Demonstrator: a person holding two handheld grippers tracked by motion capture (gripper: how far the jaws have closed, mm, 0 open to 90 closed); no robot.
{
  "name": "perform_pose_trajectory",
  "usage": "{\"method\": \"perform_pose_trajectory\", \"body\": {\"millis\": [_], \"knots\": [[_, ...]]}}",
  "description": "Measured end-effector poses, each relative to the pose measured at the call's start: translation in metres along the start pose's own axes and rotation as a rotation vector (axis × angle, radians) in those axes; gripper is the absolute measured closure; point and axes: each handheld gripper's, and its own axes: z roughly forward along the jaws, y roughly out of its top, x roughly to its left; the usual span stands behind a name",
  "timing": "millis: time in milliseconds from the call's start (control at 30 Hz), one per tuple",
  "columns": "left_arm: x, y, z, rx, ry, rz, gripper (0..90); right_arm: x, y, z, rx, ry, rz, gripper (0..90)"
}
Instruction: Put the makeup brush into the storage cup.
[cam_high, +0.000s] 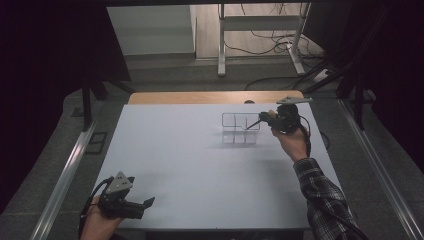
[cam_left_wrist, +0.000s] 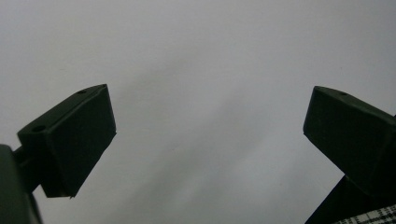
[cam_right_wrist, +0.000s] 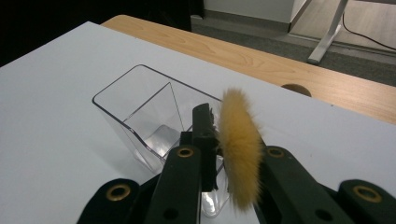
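A clear plastic organiser (cam_high: 241, 129) with several compartments stands on the white table (cam_high: 190, 160) at the far right. My right gripper (cam_high: 265, 118) hovers just right of it, shut on a brush (cam_high: 253, 123). In the right gripper view the brush's fluffy tan head (cam_right_wrist: 240, 144) sits between the jaws of that gripper (cam_right_wrist: 231, 156). Its black handle (cam_right_wrist: 204, 133) points forward over the organiser (cam_right_wrist: 140, 102). My left gripper (cam_high: 145, 204) rests near the table's front left corner, open. Its jaws (cam_left_wrist: 208, 126) stand wide apart with bare tabletop between them.
A wooden strip (cam_high: 215, 97) with a round hole (cam_right_wrist: 295, 88) borders the table's far edge. Metal rails (cam_high: 65, 175) run along both sides. Beyond the table stand a white desk frame (cam_high: 222, 45) and floor cables (cam_high: 270, 42).
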Motion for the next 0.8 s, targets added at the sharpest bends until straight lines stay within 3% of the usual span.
{"method": "perform_pose_trajectory", "body": {"millis": [433,500,533,600,633,800], "knots": [[-0.001,0.000,0.000,0.007,0.002,0.009,3.1,0.001,-0.006,0.009,0.040,-0.008,-0.005,81.2],[-0.001,0.000,0.001,0.007,0.001,0.009,3.1,0.000,-0.006,0.013,0.059,0.005,0.004,55.7],[-0.001,0.000,0.001,0.007,0.001,0.010,3.1,-0.001,-0.006,0.016,0.059,-0.006,-0.002,28.6],[-0.001,0.000,0.001,0.007,0.001,0.010,3.1,-0.003,-0.006,0.020,0.062,-0.010,0.005,9.1],[-0.001,0.000,0.001,0.007,0.001,0.010,3.1,-0.003,-0.006,0.021,0.065,-0.020,0.007,3.6],[-0.001,0.000,0.001,0.007,0.000,0.011,3.1,-0.002,-0.007,0.022,0.095,-0.013,-0.012,0.0]]}}
